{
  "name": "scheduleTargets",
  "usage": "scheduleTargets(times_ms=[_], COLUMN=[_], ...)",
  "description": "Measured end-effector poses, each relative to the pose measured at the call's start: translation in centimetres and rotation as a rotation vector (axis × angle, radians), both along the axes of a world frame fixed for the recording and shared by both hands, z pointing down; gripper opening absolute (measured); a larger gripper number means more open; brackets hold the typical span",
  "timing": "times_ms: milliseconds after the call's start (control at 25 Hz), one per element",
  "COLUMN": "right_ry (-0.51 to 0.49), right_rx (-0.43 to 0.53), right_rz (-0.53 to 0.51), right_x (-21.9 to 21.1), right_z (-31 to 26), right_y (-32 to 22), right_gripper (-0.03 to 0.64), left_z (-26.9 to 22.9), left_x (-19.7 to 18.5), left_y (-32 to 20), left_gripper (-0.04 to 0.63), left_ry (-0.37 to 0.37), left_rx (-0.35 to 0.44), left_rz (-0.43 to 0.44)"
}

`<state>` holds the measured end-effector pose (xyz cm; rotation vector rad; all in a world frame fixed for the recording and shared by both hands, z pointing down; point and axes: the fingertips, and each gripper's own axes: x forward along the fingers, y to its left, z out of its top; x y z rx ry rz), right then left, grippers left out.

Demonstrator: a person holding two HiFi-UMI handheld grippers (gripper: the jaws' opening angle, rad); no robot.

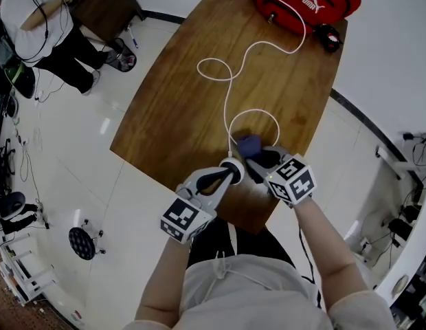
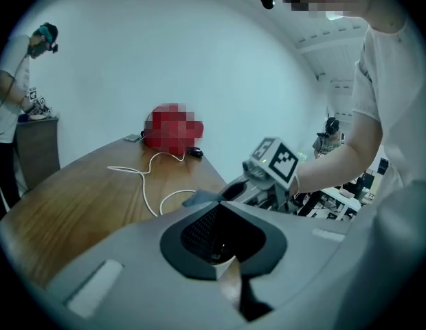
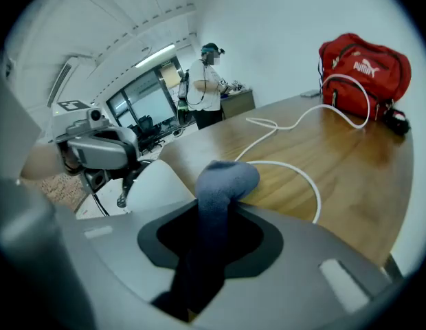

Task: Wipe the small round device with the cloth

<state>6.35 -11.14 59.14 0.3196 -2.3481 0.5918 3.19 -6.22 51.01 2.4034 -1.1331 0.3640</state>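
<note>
Gripping the small round device (image 1: 234,166), a white disc over the near table edge, the left gripper (image 1: 230,175) has its jaws clenched on it. Just beside it on the right, the cloth (image 1: 249,144), a blue wad, sticks out of the right gripper (image 1: 258,158), whose jaws pinch it tight. Below lies the wooden table (image 1: 172,122), where a looping white cable (image 1: 230,81) runs toward a red bag (image 1: 306,2) at the far end. Beyond, on the pale floor (image 1: 75,170), another person (image 1: 41,26) stands at a brown cabinet (image 1: 106,5).
</note>
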Motion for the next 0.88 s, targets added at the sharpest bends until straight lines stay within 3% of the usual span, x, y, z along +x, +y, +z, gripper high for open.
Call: scheduleTargets(times_ms=[120,320,520,640,880], right_ry=[-0.051,-0.141,-0.065,-0.09,-0.008], right_rx=[0.089,0.076,0.025,-0.038,-0.076], right_rz=[-0.016,-0.073,0.024,0.115,0.181], right_x=[0.8,-0.1,-0.4,-0.7,-1.2], right_z=[-4.2,-8.8,-5.5,-4.2,0.0], right_y=[1.4,7.1,9.7,10.6,11.2], right_gripper=[0.107,0.107,0.107,0.107,0.109], left_z=[0.1,0.2,0.1,-0.1,-0.2], left_x=[-0.3,-0.6,-0.6,-0.6,-0.5], left_y=[0.1,0.1,0.3,0.5,0.4], left_gripper=[0.006,0.006,0.006,0.006,0.006], left_ry=[0.017,0.101,0.108,0.123,0.113], left_rx=[-0.011,-0.037,-0.023,-0.022,0.015], left_rz=[0.003,0.01,0.059,0.091,0.1])
